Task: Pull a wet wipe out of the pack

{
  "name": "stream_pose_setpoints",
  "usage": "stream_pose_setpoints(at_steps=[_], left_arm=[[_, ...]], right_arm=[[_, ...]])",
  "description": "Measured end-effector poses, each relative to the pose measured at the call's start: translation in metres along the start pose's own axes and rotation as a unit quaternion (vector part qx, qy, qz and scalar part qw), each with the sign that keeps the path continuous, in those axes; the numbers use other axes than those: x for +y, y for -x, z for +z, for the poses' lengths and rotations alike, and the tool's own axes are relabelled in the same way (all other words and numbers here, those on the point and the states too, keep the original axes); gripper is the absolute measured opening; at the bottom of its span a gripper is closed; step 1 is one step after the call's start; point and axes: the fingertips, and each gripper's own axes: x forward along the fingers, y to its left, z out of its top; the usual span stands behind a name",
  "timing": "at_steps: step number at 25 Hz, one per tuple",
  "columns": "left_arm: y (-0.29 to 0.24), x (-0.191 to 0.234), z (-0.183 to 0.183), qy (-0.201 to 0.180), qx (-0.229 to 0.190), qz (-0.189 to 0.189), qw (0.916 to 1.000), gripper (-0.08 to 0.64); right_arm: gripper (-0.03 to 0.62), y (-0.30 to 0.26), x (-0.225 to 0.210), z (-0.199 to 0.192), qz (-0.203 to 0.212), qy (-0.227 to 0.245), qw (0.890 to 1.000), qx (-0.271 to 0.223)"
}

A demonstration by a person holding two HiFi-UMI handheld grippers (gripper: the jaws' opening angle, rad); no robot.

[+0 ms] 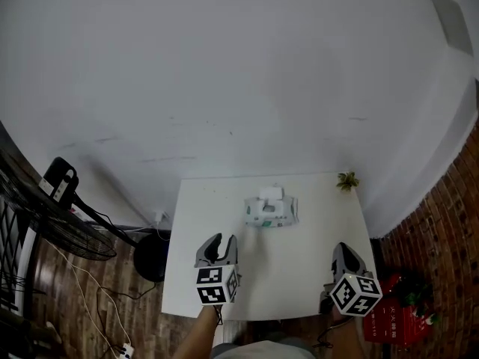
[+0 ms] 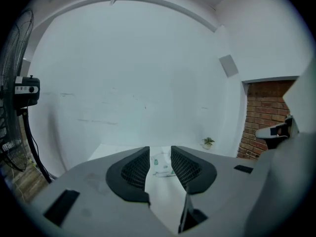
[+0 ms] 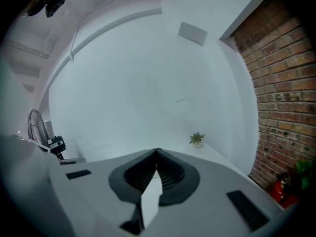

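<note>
From my seat I see the pack lying flat on the white bench, toward its far edge and about midway across, well ahead of both claws. A small white piece stands up from the pack's far side; I can't tell whether it is a lid or a wipe. The left claw hangs over the near left part of the bench, pointing away from me. In the left gripper view its jaws stand a narrow way apart with nothing between them, and the pack shows through the gap, farther off on the bench. The right claw sits over the near right corner, well apart from the pack. In the right gripper view its jaws meet at the tips and grip nothing, with only a sliver of white bench showing lower down behind the tips. A little plant stands at the far right corner of the bench, to the right of the pack. Beyond the bench is a plain white wall. A brick wall runs down the right side, and a fan on a stand is on the floor to the left.
</note>
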Motion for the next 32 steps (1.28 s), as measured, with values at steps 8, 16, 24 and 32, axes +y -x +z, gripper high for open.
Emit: stream_pose_setpoints(at_steps=[8, 16, 24, 32], left_arm=[[-0.032, -0.022, -0.001, -0.007, 0.017, 0.017, 0.9997, 0.127], [-0.070, -0.048, -0.013, -0.037, 0.041, -0.022, 0.9982, 0.127], [-0.097, -0.077, -0.020, -0.061, 0.063, -0.064, 0.9941, 0.127], [-0.127, -0.087, -0.028, -0.091, 0.096, -0.108, 0.9854, 0.127]], right_arm=[[0.002, -0.051, -0.034, 0.011, 0.022, -0.002, 1.000, 0.020], [0.002, -0.073, -0.056, -0.002, 0.005, -0.028, 0.999, 0.028], [0.002, -0.074, -0.073, -0.015, -0.012, -0.035, 0.998, 0.046], [0.002, -0.079, -0.086, -0.043, -0.031, -0.058, 0.996, 0.063]])
